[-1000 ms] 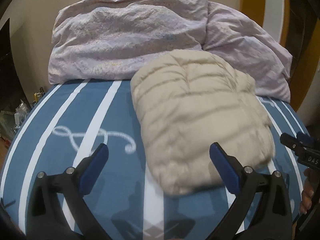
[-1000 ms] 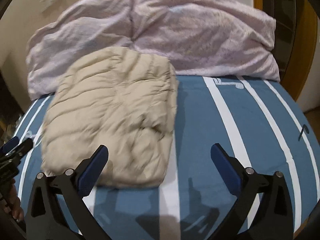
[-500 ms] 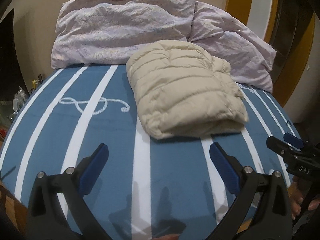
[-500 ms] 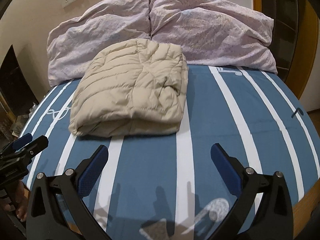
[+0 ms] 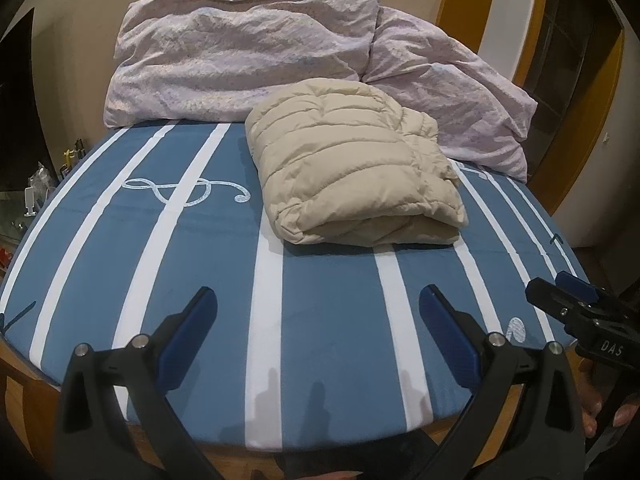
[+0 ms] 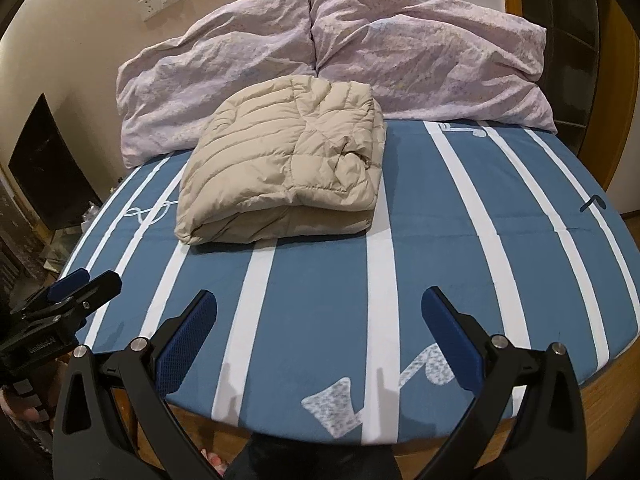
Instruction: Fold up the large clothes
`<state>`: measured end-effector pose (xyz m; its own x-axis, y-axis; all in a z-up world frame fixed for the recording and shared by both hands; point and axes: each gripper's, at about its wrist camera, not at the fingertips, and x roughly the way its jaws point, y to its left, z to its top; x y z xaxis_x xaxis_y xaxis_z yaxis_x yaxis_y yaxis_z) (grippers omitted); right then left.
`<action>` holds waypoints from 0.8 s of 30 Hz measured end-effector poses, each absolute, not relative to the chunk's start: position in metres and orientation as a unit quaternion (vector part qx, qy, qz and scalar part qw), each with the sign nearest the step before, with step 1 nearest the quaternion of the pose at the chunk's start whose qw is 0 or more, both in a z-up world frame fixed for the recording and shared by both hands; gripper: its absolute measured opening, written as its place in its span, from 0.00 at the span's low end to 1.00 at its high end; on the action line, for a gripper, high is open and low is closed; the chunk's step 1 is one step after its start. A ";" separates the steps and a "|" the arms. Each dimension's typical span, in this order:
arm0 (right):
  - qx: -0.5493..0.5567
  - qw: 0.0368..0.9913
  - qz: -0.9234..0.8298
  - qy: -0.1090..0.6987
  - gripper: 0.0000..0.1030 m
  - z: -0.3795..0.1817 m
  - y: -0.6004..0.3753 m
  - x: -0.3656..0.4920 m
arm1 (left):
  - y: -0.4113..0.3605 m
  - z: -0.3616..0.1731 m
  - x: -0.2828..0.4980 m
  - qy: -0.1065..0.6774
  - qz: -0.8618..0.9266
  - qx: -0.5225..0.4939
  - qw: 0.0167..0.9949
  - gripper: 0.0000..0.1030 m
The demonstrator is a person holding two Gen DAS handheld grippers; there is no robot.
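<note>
A beige quilted puffer jacket [image 5: 352,168] lies folded into a thick rectangle on the blue striped bed; it also shows in the right wrist view [image 6: 284,168]. My left gripper [image 5: 318,312] is open and empty, held back over the bed's near edge, well short of the jacket. My right gripper [image 6: 320,312] is open and empty at the same distance. The right gripper shows at the right edge of the left wrist view [image 5: 580,312], and the left gripper at the left edge of the right wrist view [image 6: 68,292].
The bed [image 5: 328,320] has a blue cover with white stripes and music notes, on a wooden frame [image 6: 600,392]. A crumpled lilac duvet [image 5: 248,60] is heaped along the far side by the wall. Cluttered items [image 5: 36,192] stand left of the bed.
Both grippers have pulled back from the jacket toward the bed's near edge, staying open. The folded jacket lies still and now looks smaller and farther away.
</note>
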<state>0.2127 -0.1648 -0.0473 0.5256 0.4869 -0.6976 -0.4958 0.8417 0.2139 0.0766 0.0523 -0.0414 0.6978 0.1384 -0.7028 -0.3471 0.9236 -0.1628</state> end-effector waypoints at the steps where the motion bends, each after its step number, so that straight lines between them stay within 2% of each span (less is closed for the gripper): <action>1: -0.005 0.873 0.282 0.398 0.99 -0.047 -0.165 0.212 | 0.051 -0.040 0.075 0.365 0.132 -0.144 0.910 0.98; 24: -0.006 0.870 0.300 0.392 0.99 -0.029 -0.165 0.198 | 0.045 -0.025 0.065 0.355 0.122 -0.149 0.915 0.98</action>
<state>0.1977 -0.1652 -0.0285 0.5132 0.5170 -0.6851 -0.5257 0.8203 0.2253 0.0646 0.0449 -0.0245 0.7186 0.1182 -0.6852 -0.3300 0.9254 -0.1864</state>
